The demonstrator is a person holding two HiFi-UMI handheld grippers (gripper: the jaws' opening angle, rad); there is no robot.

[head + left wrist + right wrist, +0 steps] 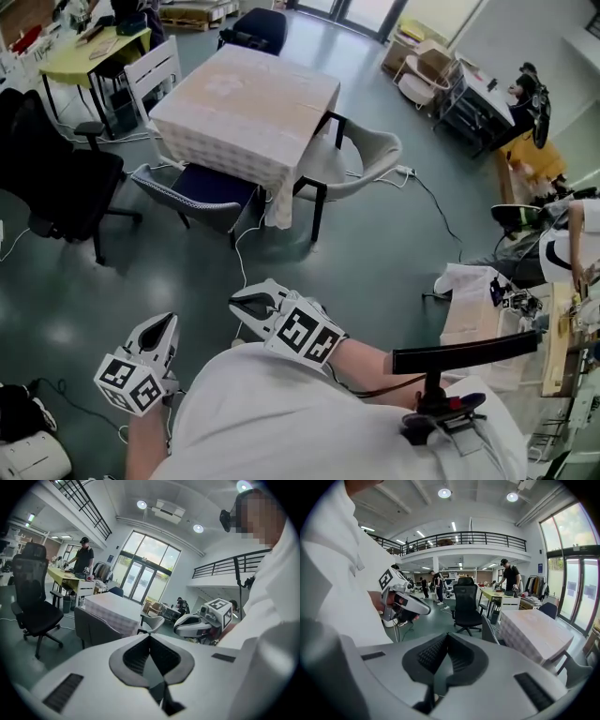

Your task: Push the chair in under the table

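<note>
A square table [246, 101] under a pale cloth stands in the middle of the room. A grey chair with a blue seat [199, 192] sits at its near left side, the seat partly under the cloth. A beige chair [364, 157] stands at the table's right side. My left gripper [165, 323] and right gripper [246, 302] hover close to my body, well short of both chairs, both shut and empty. The left gripper view shows its jaws [150, 637] closed, with the table [111, 609] and grey chair [95, 627] beyond. In the right gripper view the jaws [446, 637] are also closed.
A black office chair [58, 178] stands at the left, with a white chair [154, 70] and yellow desk [94, 52] behind it. Cables [242, 253] trail over the green floor between me and the table. A cluttered bench [553, 328] lies at my right. A person [510, 577] stands at the desk.
</note>
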